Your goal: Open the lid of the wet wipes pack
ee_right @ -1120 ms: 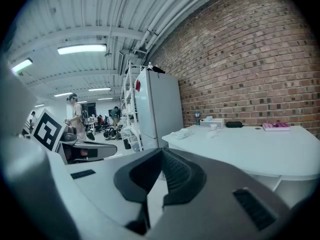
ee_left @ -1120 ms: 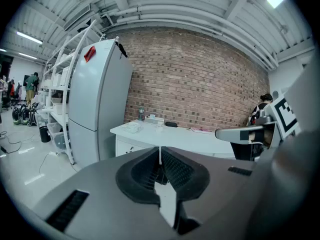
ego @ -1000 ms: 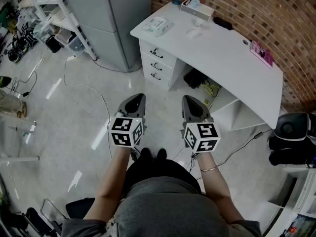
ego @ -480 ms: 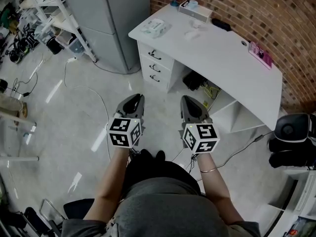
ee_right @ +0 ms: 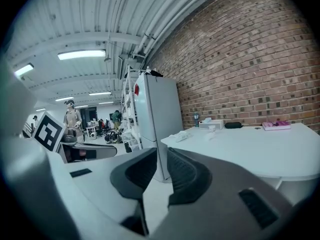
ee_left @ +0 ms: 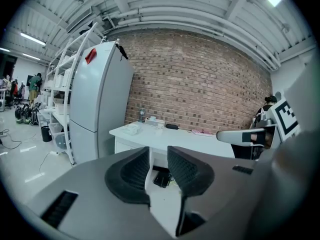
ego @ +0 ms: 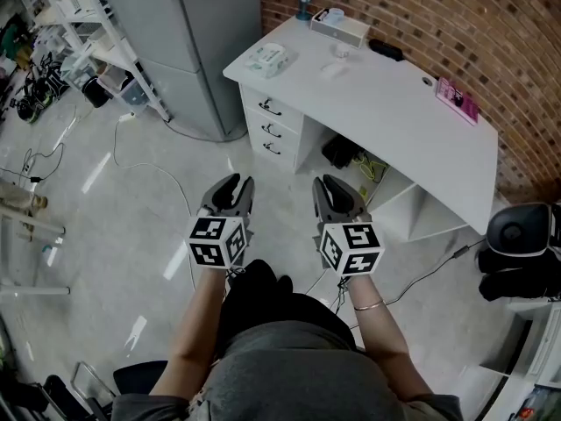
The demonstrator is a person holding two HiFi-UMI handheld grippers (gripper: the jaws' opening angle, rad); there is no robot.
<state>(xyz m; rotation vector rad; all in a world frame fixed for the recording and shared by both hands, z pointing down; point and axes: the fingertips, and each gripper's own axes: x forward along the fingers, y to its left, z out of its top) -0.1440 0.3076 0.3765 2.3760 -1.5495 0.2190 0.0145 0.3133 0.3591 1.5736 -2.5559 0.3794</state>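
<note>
Well short of the bench [ego: 394, 95], we find left tool [ego: 230, 183] and right tool [ego: 336, 184] just parted halfway, empty; pack [ego: 267, 58] unreached.

Grey left gripper [ego: 232, 182] and right gripper [ego: 332, 182], black-and-white marker cubes [ego: 216, 240], ribbed dark pads [ee_left: 134, 172], grey top [ego: 289, 367], thin bangle [ego: 369, 303]

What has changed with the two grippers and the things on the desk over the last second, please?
The left gripper and the right gripper have both just been opening: their jaws were together and now stand apart, with nothing between them. Nothing was taken hold of. Both stay in front of the person, over the floor, short of the desk. The wipes pack lies untouched near the desk's left end.
</note>
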